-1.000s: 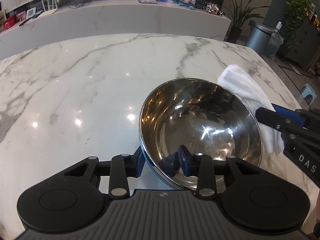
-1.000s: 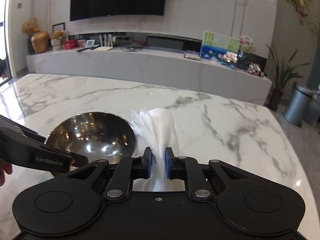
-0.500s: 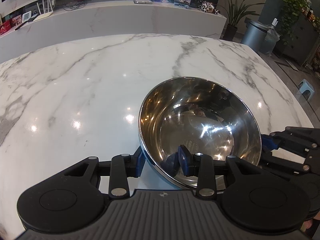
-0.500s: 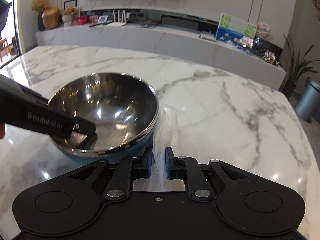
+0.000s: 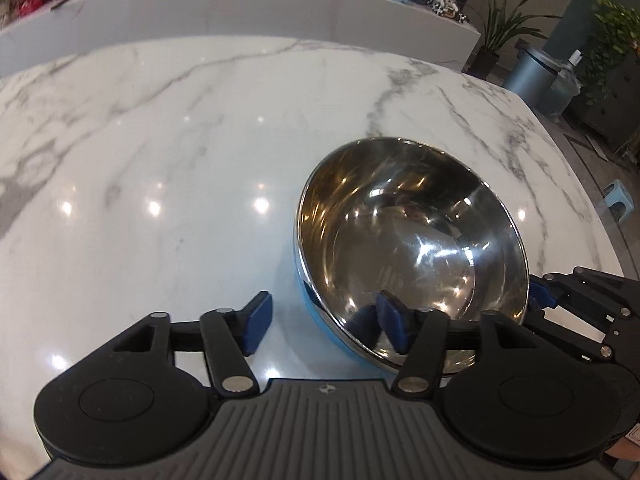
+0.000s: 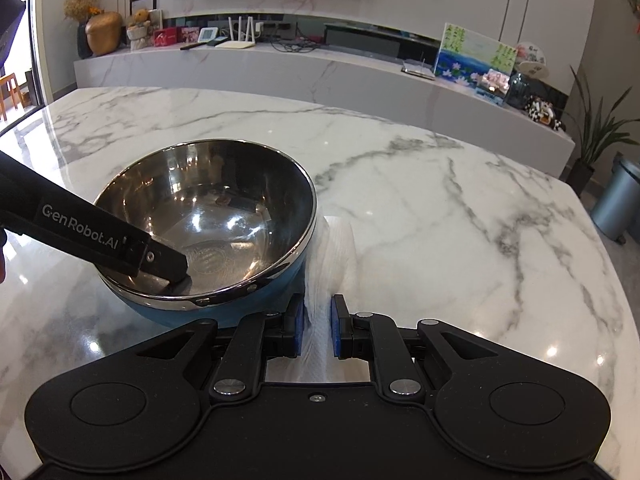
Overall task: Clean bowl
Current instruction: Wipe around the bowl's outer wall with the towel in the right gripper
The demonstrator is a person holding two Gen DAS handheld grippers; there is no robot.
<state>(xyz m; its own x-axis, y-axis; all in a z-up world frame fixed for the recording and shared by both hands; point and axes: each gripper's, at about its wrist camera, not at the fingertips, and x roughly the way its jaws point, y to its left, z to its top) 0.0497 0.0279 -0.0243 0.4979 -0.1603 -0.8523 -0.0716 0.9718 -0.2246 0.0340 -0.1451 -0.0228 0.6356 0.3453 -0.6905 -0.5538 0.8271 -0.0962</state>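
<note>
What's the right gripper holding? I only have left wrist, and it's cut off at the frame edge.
Observer: The right gripper is shut on a white paper towel.
Operator: Is the towel in the bowl yet?
Observer: No. It hangs outside the bowl, beside the blue outer wall and apparently touching it, above the marble table.
Operator: How deep is my inner finger?
Observer: From the right wrist view, that finger of the left gripper reaches over the near rim and down close to the bowl's floor. I cannot tell if it touches.
</note>
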